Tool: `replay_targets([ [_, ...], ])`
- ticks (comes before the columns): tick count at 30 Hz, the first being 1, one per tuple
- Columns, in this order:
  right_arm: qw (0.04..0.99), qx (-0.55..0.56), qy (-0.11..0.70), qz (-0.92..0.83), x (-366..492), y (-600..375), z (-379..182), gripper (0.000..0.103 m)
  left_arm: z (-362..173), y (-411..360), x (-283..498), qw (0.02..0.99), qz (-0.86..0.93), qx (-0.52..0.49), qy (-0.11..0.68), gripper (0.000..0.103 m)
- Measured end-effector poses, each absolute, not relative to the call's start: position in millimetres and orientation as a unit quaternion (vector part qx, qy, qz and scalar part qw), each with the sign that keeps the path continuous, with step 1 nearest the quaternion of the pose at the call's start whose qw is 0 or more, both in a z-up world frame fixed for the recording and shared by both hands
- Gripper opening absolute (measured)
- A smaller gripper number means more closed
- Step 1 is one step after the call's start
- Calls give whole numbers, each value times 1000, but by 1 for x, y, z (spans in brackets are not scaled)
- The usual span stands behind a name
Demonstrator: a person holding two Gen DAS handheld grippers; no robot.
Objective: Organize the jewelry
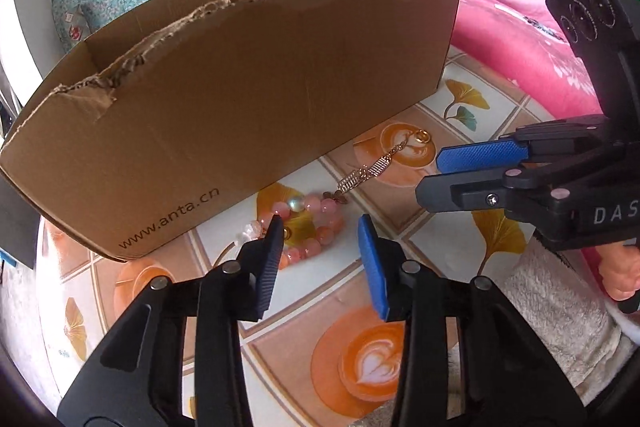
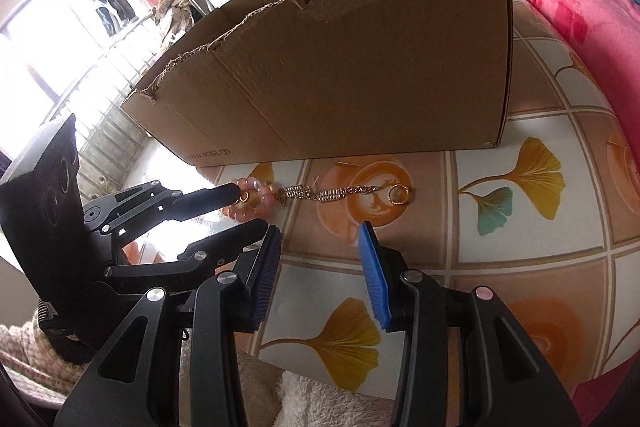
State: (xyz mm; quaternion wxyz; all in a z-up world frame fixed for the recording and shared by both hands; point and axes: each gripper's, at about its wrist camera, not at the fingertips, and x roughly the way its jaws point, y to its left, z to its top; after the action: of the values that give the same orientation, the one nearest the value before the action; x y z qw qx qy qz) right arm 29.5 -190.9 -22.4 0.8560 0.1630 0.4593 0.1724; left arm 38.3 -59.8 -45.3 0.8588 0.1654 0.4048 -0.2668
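Nearest the left wrist camera, the left tool (image 1: 320, 223) stands with its jaws partly apart above the table (image 1: 420, 247), nothing pressed between the blue pads; in the right wrist view its upper finger lies across the pink bead bracelet (image 2: 256, 201), though contact cannot be confirmed. The right tool (image 2: 320, 231) is likewise partly open and holds nothing, hovering over the patterned table surface short of the jewelry. The bead bracelet lies on the table just in front of the left tool. A gold chain (image 1: 370, 173) runs from the beads to a small gold ring (image 1: 423, 136) at its far end. Behind the jewelry stands an open cardboard box (image 1: 240, 87) with torn upper edges. Beyond it, pink bedding (image 1: 520, 39) is piled.
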Motion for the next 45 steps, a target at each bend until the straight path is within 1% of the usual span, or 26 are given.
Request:
replay_targets([
  [3, 854, 167, 461, 173, 29, -190, -25, 40, -45, -59, 41, 857, -272, 162, 405, 30],
  [4, 854, 170, 460, 174, 29, -191, -26, 40, -45, -59, 42, 857, -272, 161, 406, 27],
  [5, 854, 173, 459, 175, 29, -192, -26, 40, -45, -58, 44, 858, -272, 157, 406, 21],
  [6, 853, 176, 458, 175, 29, -192, -26, 40, -45, -58, 46, 857, -275, 151, 408, 18],
  [7, 853, 179, 457, 175, 29, -194, -27, 40, -45, -57, 47, 857, -275, 147, 409, 8],
  [10, 853, 183, 456, 177, 29, -196, -29, 40, -42, -54, 50, 862, -277, 137, 401, 8],
  [14, 853, 185, 454, 180, 28, -195, -30, 40, -25, -40, 52, 873, -287, 92, 383, 8],
  [22, 851, 188, 455, 183, 28, -199, -34, 40, 12, 14, 59, 887, -280, -24, 365, 8],
  [27, 852, 186, 456, 179, 28, -198, -34, 40, 21, 57, 57, 889, -258, -99, 366, 8],
  [30, 851, 184, 458, 178, 29, -196, -33, 40, 16, 80, 59, 888, -235, -124, 375, 8],
  [33, 851, 183, 459, 177, 28, -196, -33, 40, -2, 105, 69, 862, -244, -199, 397, 8],
  [36, 852, 184, 458, 174, 27, -195, -33, 40, -34, 131, 82, 834, -234, -266, 424, 8],
  [39, 850, 187, 460, 173, 28, -197, -33, 40, -59, 145, 87, 825, -194, -281, 451, 8],
  [42, 850, 187, 461, 173, 27, -198, -33, 40, -60, 150, 81, 832, -177, -276, 447, 9],
  [44, 851, 185, 461, 173, 27, -197, -33, 40, -54, 153, 76, 849, -157, -256, 434, 16],
  [45, 851, 184, 461, 172, 27, -197, -33, 40, -49, 153, 73, 861, -145, -244, 423, 17],
])
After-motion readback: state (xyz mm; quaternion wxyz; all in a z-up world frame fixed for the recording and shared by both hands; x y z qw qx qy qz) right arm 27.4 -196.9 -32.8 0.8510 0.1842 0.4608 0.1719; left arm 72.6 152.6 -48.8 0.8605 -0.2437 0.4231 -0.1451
